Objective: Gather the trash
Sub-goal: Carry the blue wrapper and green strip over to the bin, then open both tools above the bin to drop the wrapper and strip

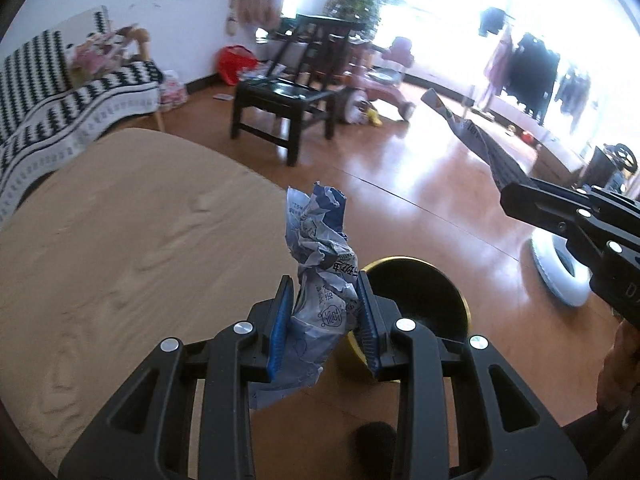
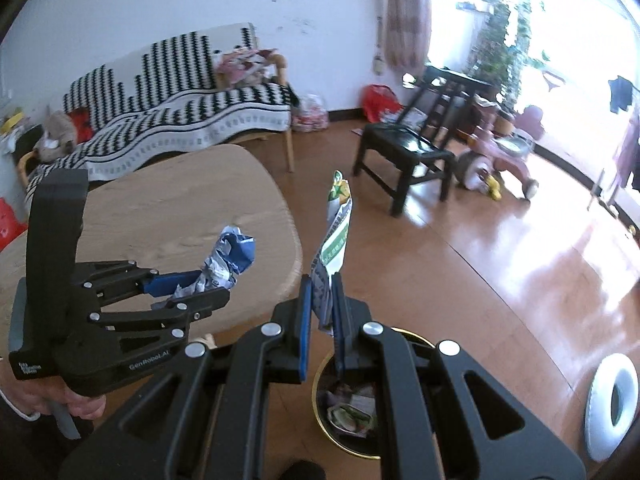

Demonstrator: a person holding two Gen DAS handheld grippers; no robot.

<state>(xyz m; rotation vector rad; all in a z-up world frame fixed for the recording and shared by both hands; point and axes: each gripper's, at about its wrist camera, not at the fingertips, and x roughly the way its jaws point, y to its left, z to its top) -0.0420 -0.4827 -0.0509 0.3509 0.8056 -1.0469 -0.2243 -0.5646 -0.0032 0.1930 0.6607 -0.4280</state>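
Note:
My left gripper [image 1: 326,284] is shut on a crumpled blue-and-white wrapper [image 1: 322,256] and holds it over the table's edge, just left of the black bin with a gold rim [image 1: 424,292] on the floor. The left gripper [image 2: 200,284] and its wrapper [image 2: 230,256] also show in the right wrist view. My right gripper [image 2: 322,284] is shut on a flat green-and-white packet [image 2: 336,228] that stands upright above the bin [image 2: 332,436], which holds several pieces of trash. The packet also shows in the left wrist view [image 1: 472,136].
A round wooden table [image 1: 120,240] lies to the left. On the brown floor stand a black chair [image 1: 284,108], a pink tricycle [image 1: 380,88] and a white ring [image 2: 612,400]. A sofa with a black-and-white throw [image 2: 180,96] lines the wall.

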